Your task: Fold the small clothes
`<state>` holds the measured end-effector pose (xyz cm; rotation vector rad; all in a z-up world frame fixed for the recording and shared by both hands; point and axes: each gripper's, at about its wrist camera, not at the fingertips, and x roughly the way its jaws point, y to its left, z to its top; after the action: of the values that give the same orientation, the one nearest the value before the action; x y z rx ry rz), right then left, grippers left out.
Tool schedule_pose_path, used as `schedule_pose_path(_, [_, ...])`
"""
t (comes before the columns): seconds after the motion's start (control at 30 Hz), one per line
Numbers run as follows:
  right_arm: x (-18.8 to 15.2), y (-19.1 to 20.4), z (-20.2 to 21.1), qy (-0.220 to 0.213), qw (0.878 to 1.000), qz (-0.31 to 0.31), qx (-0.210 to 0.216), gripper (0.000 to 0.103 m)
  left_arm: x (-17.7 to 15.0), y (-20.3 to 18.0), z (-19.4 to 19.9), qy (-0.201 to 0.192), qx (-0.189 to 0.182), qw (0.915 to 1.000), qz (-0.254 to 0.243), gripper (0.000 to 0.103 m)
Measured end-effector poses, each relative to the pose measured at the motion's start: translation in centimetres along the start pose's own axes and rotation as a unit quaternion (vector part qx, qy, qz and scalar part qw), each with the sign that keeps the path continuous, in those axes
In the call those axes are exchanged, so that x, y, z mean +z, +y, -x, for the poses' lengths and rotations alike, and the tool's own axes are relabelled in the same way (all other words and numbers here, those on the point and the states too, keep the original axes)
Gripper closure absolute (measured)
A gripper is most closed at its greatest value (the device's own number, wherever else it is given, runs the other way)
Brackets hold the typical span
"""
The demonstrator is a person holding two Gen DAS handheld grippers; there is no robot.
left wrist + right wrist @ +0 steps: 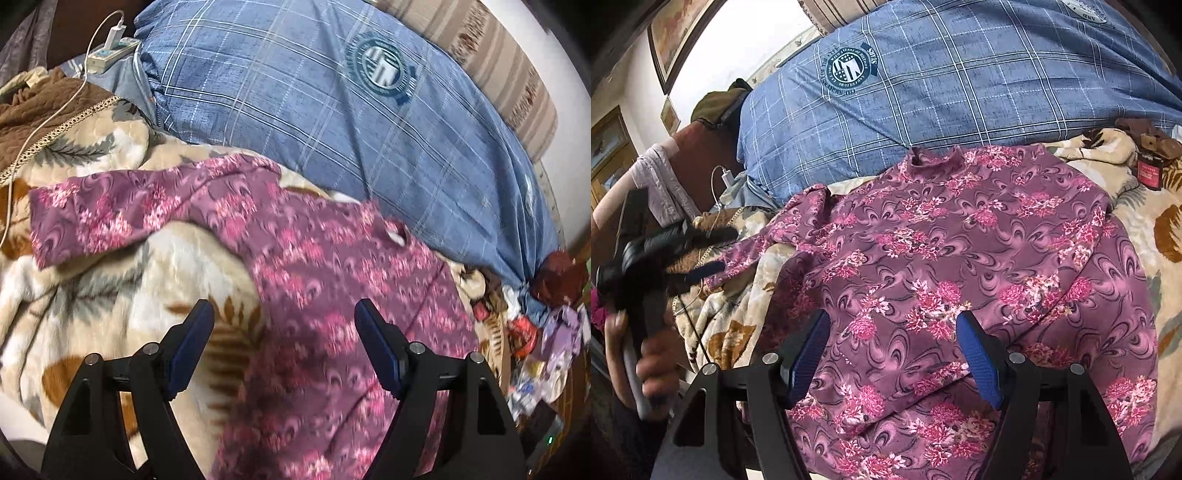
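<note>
A purple top with pink flower print (960,251) lies spread on a cream leaf-patterned blanket (1160,229), its collar toward the blue pillow. One sleeve stretches out to the left (92,218). My left gripper (284,314) is open and empty above the top's left edge, where cloth meets blanket (110,280); it also shows at the left of the right wrist view (713,251), near the sleeve end. My right gripper (894,325) is open and empty above the top's lower middle (332,295).
A large blue checked pillow (332,110) lies behind the top. A power strip with a white charger and cable (110,51) sits at the far left. A small red jar (1148,171) and loose clutter (546,347) lie to the right.
</note>
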<state>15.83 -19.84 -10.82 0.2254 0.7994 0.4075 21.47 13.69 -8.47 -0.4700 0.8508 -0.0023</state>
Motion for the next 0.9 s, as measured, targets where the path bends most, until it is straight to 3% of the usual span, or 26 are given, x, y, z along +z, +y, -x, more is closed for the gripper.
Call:
schedule_pose_path(0.17, [1.9, 1.7, -0.7, 0.013, 1.000, 0.011, -0.011, 0.031, -0.3, 3.3, -1.7, 0.010, 0.022, 0.9987, 0.045, 0.025])
schedule_pose_path(0.27, [3.8, 2.6, -1.9, 0.016, 1.000, 0.009, -0.016, 0.031, -0.2, 4.5, -2.5, 0.030, 0.011, 0.9974, 0.065, 0.025])
schedule_pose_path(0.47, [7.4, 4.4, -5.1, 0.009, 1.000, -0.002, -0.001, 0.031, 0.0, 6.6, -2.9, 0.034, 0.017, 0.9945, 0.097, 0.025])
schedule_pose_path(0.73, [8.5, 7.1, -9.3, 0.033, 0.999, -0.004, 0.020, 0.031, 0.2, 10.2, -3.0, 0.035, 0.008, 0.9884, 0.148, 0.025])
schedule_pose_path(0.9, [8.8, 9.1, -11.2, 0.049, 0.998, 0.012, 0.031, 0.031, 0.4, 13.6, -2.5, 0.026, -0.017, 0.9799, 0.197, 0.025])
